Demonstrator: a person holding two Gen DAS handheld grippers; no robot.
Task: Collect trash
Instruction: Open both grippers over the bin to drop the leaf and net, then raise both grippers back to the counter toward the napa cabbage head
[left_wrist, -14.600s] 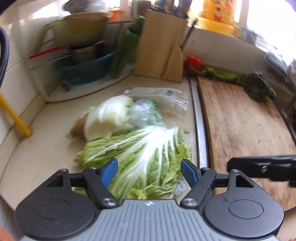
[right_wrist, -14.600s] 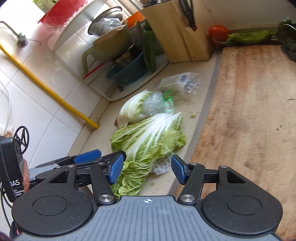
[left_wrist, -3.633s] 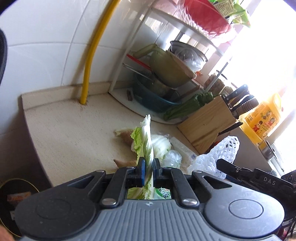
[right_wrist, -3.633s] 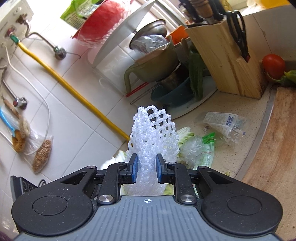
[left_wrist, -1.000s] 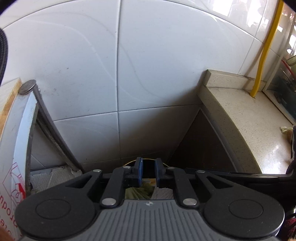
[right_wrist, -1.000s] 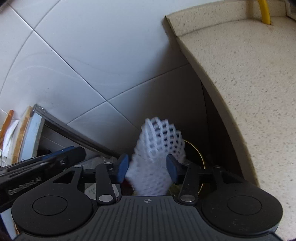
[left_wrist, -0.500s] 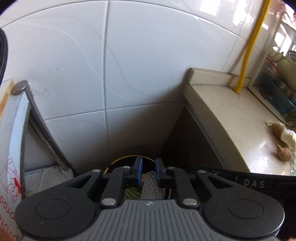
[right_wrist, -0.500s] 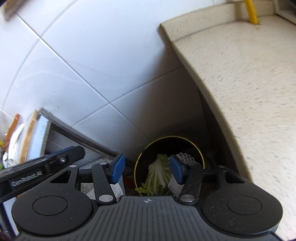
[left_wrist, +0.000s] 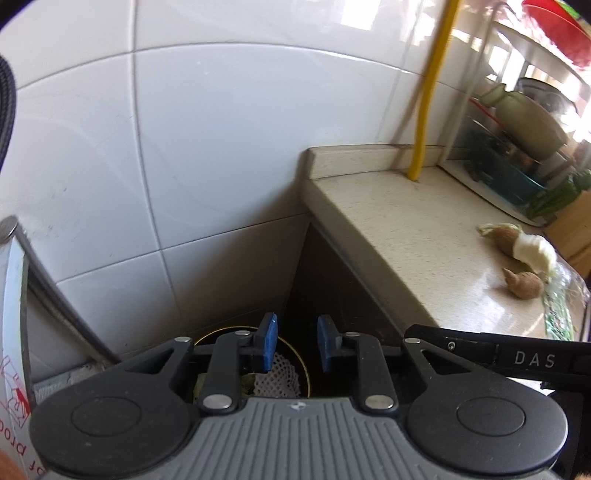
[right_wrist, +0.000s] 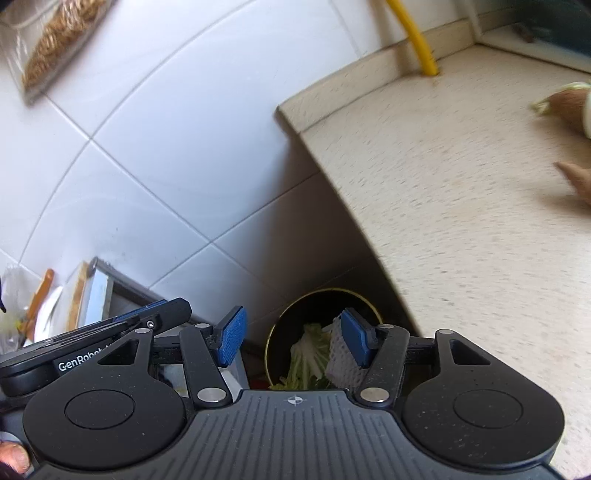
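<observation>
Both claws, left (left_wrist: 295, 341) and right (right_wrist: 291, 341), are opening and empty above the bin (right_wrist: 280, 332), which holds leaf (right_wrist: 308, 350) and net (right_wrist: 341, 363); remaining root scraps (left_wrist: 522, 282) on the table (left_wrist: 424, 236) look light, firm, slightly rollable, best pinched across the middle.

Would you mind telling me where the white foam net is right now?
The white foam net lies inside the round black bin on the floor below the counter's end, on the right beside the cabbage leaf, seen low and central in both wrist views.
</observation>
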